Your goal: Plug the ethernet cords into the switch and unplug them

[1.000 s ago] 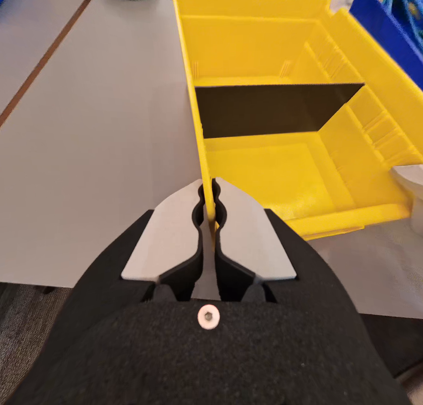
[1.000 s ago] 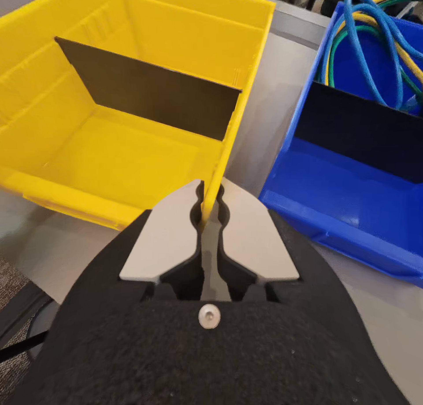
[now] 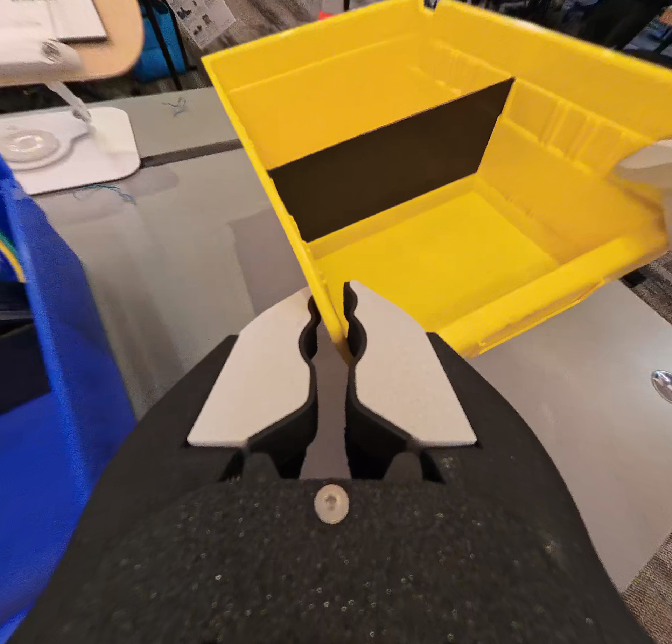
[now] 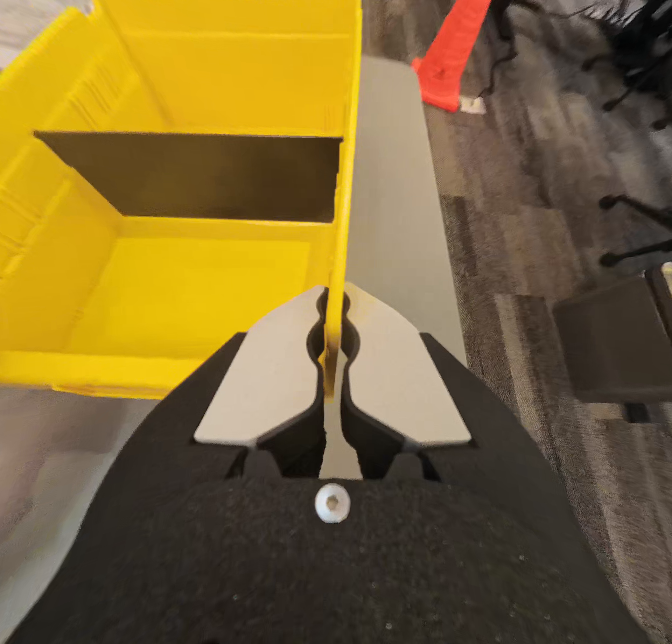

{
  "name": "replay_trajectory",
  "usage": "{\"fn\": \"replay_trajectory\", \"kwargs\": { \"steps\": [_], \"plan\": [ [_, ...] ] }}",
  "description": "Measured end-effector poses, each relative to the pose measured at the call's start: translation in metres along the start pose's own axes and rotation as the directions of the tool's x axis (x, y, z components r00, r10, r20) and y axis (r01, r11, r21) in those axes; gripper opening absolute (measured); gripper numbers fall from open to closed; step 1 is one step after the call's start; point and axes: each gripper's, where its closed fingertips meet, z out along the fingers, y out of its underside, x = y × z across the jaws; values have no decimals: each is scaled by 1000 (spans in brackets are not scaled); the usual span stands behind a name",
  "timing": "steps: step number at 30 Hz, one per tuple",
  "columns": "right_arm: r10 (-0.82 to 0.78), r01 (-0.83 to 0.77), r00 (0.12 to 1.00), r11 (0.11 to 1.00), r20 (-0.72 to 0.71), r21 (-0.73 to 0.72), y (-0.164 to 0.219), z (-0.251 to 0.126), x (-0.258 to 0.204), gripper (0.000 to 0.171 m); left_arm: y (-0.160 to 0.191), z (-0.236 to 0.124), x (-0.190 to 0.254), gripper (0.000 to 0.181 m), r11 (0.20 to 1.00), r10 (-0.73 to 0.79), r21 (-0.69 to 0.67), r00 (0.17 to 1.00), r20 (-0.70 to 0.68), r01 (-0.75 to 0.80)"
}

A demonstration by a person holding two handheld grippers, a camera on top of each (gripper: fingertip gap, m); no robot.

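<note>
1. Left gripper (image 3: 329, 299): jaws pinched yellow bin's (image 3: 418, 284) left wall.
2. Right gripper (image 4: 334, 295): jaws pinched its right wall, sharing the load above the worktop (image 3: 174, 248).
3. Ethernet cords, switch: not visible.

A yellow bin (image 3: 363, 117), crossed by a black divider (image 3: 381, 175), is being held tilted over a grey table (image 3: 182, 263), clamped by both side walls.

one yellow bin (image 3: 418, 270), one blue bin (image 3: 65, 335), one orange cone (image 4: 454, 48)
</note>
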Motion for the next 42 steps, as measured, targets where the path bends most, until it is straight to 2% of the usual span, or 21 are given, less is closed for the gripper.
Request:
{"fn": "replay_trajectory", "kwargs": {
  "steps": [3,6,10,13,16,20,22,25,27,28,29,31,33,35,37,40,42],
  "plan": [
    [-60,60,995,998,80,4,31,20,13,5,14,12,15,12,999,46,-11,999,27,-45],
    [-43,43,986,999,158,0,57,33,17,6,28,18,25,14,997,66,-36,998,20,-65],
    [-2,23,975,995,221,-93,89,46,20,6,47,23,39,19,999,45,-29,999,-10,-45],
    [43,-2,971,985,236,-170,110,52,24,6,59,29,50,25,999,-12,-32,996,-89,9],
    [80,-48,967,990,241,-136,107,57,27,5,59,28,57,29,999,-36,-34,989,-143,31],
    [91,-73,985,990,149,-121,106,68,42,4,61,24,75,34,996,15,-79,970,-243,-35],
    [105,-81,979,987,176,-138,107,65,37,4,57,17,68,36,995,31,-85,964,-263,-55],
    [33,-3,978,989,205,-148,110,57,29,8,41,-10,47,36,996,9,-78,947,-322,-36],
    [-71,86,992,985,105,-152,109,53,45,38,26,-46,26,36,998,-23,-58,921,-388,1],
    [-106,117,992,976,70,-183,110,48,50,46,19,-67,9,33,999,-32,-36,913,-406,19],
    [-137,145,989,965,50,-220,112,41,53,47,11,-89,-14,24,999,-34,-1,917,-397,37],
    [-246,232,969,941,-30,-246,103,26,62,58,-3,-134,-80,21,991,-36,113,951,-306,74],
    [-321,289,942,925,-98,-248,85,9,62,54,-1,-174,-155,34,981,-46,178,987,-151,73],
    [-345,321,932,927,-109,-195,57,-6,41,54,19,-203,-223,38,980,-53,194,998,44,44],
    [-343,340,939,938,-35,-69,23,-15,-6,49,49,-215,-262,41,981,-95,181,986,140,69],
    [-343,310,909,936,236,166,-14,-24,-122,46,96,-200,-274,41,989,-112,113,978,178,92],
    [-351,284,833,934,426,215,-14,-28,-206,54,125,-178,-270,46,999,-43,-7,980,197,45]
  ]
}}
